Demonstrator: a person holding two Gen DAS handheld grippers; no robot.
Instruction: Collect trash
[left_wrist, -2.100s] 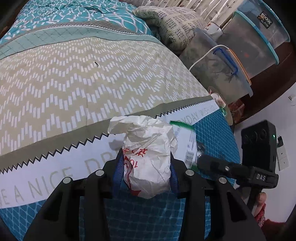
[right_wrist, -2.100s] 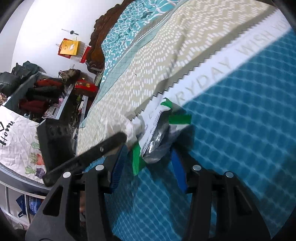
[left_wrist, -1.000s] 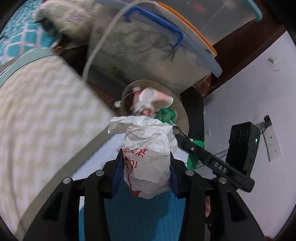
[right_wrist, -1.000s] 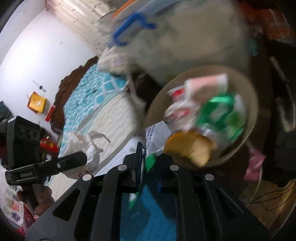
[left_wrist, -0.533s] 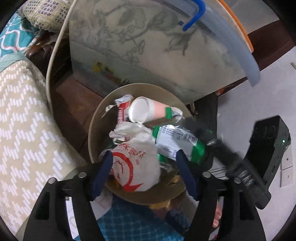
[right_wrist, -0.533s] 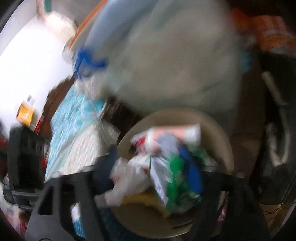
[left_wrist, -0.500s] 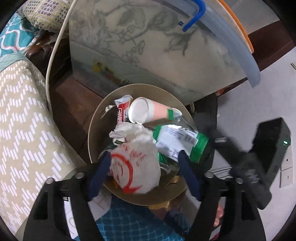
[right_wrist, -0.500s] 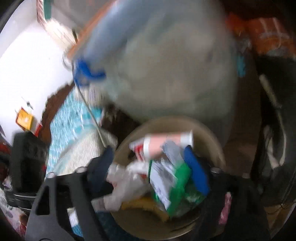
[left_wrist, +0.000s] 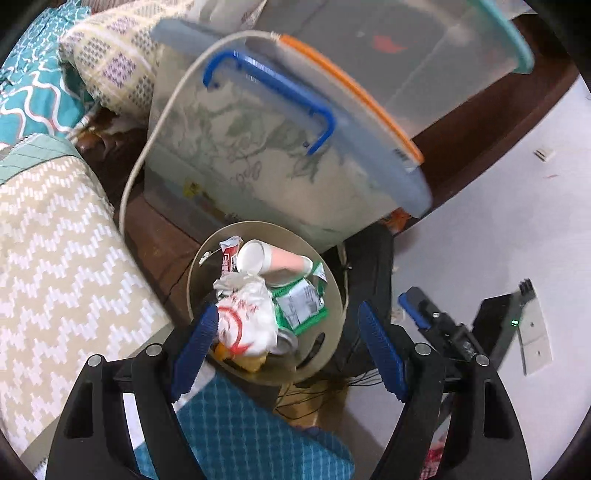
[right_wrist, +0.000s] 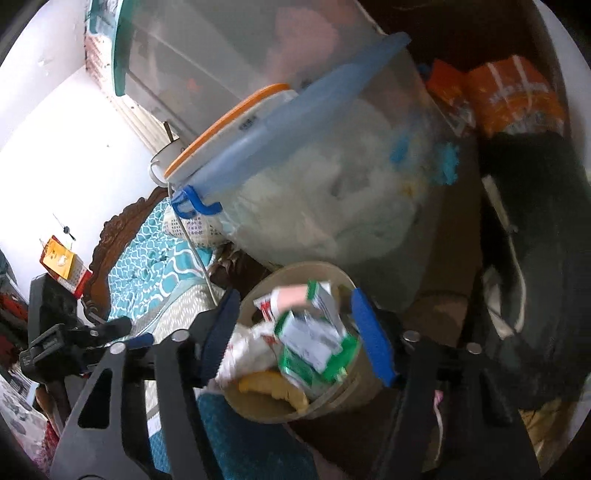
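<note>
A round beige trash bin (left_wrist: 334, 291) stands on the floor beside the bed. In it lie a crumpled white paper bag with red print (left_wrist: 247, 321), a green and white wrapper (left_wrist: 301, 304), a pink paper cup (left_wrist: 273, 260) and other scraps. My left gripper (left_wrist: 288, 343) is open and empty above the bin. My right gripper (right_wrist: 295, 343) is open and empty above the bin (right_wrist: 255, 402) too, with the green wrapper (right_wrist: 314, 343) and white bag (right_wrist: 243, 350) lying below it.
Large clear storage boxes (left_wrist: 280, 155) with blue handles and orange lids stand right behind the bin. The bed (left_wrist: 55, 251) with its patterned cover lies to the left. Dark bags (right_wrist: 535, 295) and orange packets (right_wrist: 509, 99) sit to the right. Cables (left_wrist: 325, 395) lie on the floor.
Both grippers carried their trash from the bed to the bin and opened. The white bag and the green wrapper dropped into the bin. Both grippers have since pulled back a little.
</note>
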